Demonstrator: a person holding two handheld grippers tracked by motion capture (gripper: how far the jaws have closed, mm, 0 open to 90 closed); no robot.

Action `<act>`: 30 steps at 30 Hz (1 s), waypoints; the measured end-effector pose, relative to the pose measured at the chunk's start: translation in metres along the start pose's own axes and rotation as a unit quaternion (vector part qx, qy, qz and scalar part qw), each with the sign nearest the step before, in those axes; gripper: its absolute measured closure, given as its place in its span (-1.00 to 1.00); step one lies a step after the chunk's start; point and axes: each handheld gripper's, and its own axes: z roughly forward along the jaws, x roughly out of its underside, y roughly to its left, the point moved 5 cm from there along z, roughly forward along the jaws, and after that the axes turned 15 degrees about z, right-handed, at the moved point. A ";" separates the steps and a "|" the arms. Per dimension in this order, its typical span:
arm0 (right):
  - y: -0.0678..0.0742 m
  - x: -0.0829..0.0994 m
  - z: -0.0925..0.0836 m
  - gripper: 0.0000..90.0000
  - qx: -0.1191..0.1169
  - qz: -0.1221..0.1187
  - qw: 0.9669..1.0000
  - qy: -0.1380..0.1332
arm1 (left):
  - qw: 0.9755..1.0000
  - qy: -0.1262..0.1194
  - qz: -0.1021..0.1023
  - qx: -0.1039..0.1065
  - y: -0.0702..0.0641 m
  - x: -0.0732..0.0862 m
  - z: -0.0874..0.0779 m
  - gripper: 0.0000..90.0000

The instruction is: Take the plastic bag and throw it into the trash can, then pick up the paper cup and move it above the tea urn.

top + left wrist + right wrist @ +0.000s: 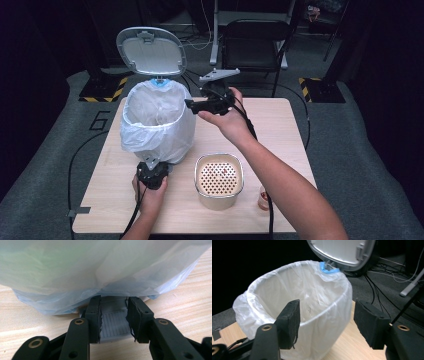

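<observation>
Pressing bin pedal (115, 326) with left gripper (113, 320), right gripper (329, 323) open beside bin (157, 120)

bin (157, 120) upright near worktop's (280, 130) far-left corner, lined with thin white bag (297, 302) folded over the rim. grey lid (151, 50) swung up, open. ribbed grey pedal (115, 323) at its base on the near side.

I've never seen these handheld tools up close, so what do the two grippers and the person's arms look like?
Both are black. The left gripper has two hinged jaws with brass-coloured pivot rings and ragged dark pads. The right gripper carries a grey three-cornered plate on top. A black cable trails from each. The forearms are bare, without sleeves.
</observation>
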 end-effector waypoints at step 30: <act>-0.065 0.066 -0.060 -0.05 0.026 0.015 0.999 -0.017 | 1.000 0.011 -0.001 0.010 -0.001 0.002 -0.001 0.42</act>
